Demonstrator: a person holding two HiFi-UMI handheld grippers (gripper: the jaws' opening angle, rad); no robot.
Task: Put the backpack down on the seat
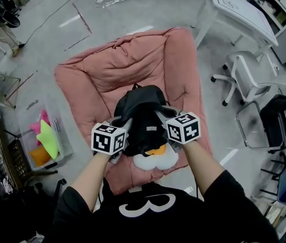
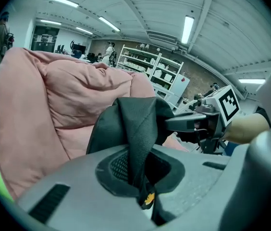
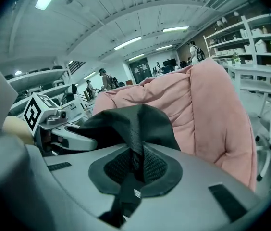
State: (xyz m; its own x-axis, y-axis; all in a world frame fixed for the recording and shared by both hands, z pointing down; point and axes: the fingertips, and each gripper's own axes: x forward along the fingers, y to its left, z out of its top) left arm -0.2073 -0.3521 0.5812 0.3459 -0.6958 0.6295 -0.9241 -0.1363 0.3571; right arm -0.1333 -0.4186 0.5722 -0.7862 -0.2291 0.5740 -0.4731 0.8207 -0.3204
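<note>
While the left gripper (image 1: 122, 128) pinches the backpack's (image 1: 142, 116) black fabric and the right gripper (image 1: 162, 116) pinches its other side, the bag hangs between them - the pink seat (image 1: 107, 70) lies below and ahead, so lowering and letting go are not yet done.

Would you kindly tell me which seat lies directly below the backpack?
The big pink cushioned seat on the floor; the backpack is over it, whereas the white office chair stands off to the right.

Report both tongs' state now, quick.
Left tongs: shut on the black fabric backpack, by a strap.
Right tongs: shut on the same backpack's fabric.
</note>
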